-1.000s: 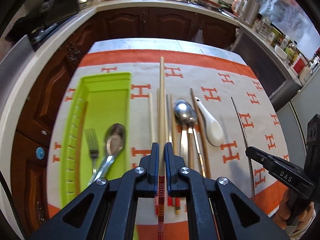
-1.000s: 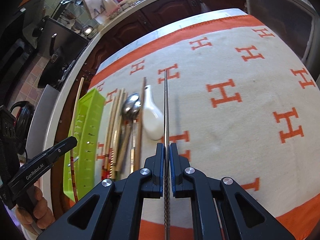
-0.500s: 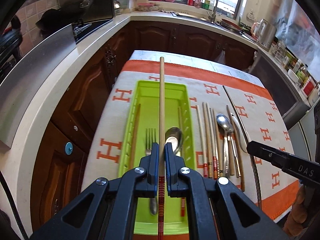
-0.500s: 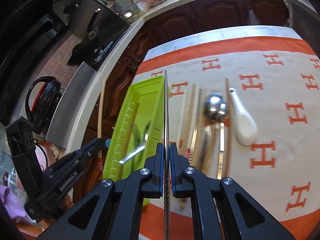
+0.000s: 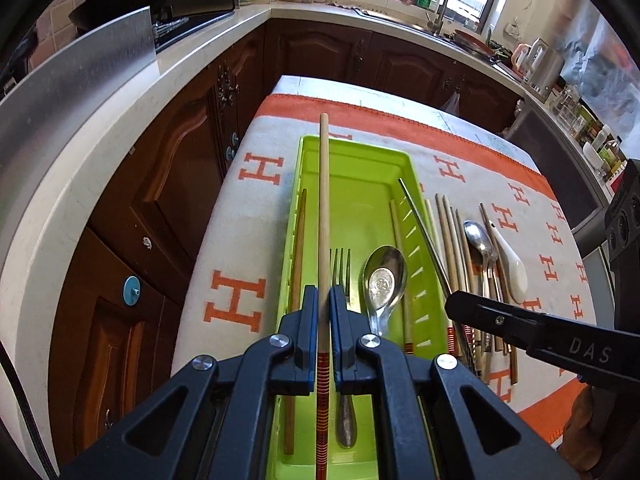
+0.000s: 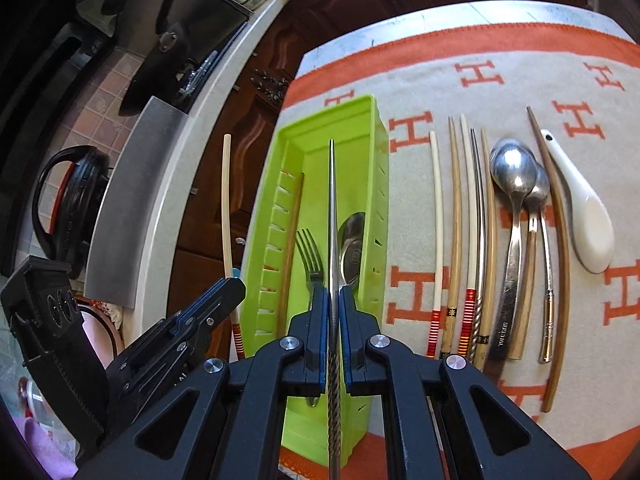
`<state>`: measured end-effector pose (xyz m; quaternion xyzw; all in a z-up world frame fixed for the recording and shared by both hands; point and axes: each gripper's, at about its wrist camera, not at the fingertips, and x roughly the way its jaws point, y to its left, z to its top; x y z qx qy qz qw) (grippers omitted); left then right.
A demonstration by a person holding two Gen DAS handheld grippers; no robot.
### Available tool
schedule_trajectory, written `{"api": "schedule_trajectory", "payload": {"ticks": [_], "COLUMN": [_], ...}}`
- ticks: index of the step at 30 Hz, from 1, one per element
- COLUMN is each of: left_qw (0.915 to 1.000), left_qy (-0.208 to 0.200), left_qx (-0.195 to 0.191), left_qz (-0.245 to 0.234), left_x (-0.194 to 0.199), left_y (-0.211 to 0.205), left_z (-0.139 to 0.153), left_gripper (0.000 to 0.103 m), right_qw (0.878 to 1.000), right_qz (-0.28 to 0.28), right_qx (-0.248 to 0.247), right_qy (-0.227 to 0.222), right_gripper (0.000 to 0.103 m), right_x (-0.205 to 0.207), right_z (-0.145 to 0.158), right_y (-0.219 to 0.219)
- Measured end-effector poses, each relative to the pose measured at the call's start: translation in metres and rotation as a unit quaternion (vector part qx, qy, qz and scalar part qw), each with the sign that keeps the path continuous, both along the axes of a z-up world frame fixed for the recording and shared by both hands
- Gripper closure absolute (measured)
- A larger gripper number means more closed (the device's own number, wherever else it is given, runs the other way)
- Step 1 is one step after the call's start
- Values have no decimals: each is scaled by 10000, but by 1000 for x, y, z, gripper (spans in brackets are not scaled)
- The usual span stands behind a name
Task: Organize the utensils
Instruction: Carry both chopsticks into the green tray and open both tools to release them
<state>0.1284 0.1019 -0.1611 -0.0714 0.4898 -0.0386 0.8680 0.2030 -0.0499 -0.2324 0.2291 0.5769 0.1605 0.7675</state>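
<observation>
kitchen desk under a cream-and-orange cloth (image 6: 500, 80), dark cabinets and a pale worktop behind. left tongs (image 5: 323, 320): pressed together, pinching a wooden chopstick (image 5: 324, 208) near its red-striped end, shaft lying lengthwise above the left half of the green tray (image 5: 410, 168). right tongs (image 6: 331, 320): pressed together, pinching a metal chopstick (image 6: 332, 208), shaft above the tray's middle, over the fork (image 6: 310, 256) and spoon (image 6: 352, 240) already lying inside. a brown chopstick (image 6: 292, 240) lies along the tray's slotted left wall. outward on the cloth, right of the tray: a row of mixed chopsticks (image 6: 456, 220), two metal spoons (image 6: 514, 184), a long brown stick (image 6: 558, 220), a white ceramic spoon (image 6: 588, 220). step judged in hand: carrying two chopsticks over the tray for placing. next move calls for lowering each parallel to the long walls, then spreading the tongs. edges: the tray sits near the desk's left edge, beside the cabinet drop; free room inside is narrow beside the fork; the two tongs work close side by side.
</observation>
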Motion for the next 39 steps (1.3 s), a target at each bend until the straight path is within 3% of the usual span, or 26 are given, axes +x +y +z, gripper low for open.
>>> {"api": "schedule_trajectory", "payload": {"ticks": [7, 18, 27, 39], "left_qw": [9999, 9998, 10000, 9994], "left_qy": [135, 115, 34, -30], "left_qx": [37, 146, 78, -31], "left_qz": [-86, 5, -10, -342], "left_x": [7, 1, -12, -20], "left_y": [1, 3, -2, -46], "left_z": [-14, -12, 3, 20], "left_gripper": [99, 93, 90, 90], "right_qw": [9997, 9998, 9998, 9959], "right_qz": [-142, -143, -174, -423], "right_qx": [45, 59, -30, -491], "right_qy": [167, 117, -110, -633], "right_gripper": [97, 91, 91, 91], "right_x": [8, 5, -11, -35], "right_z": [-19, -18, 1, 38], "right_y": [-3, -11, -31, -101]}}
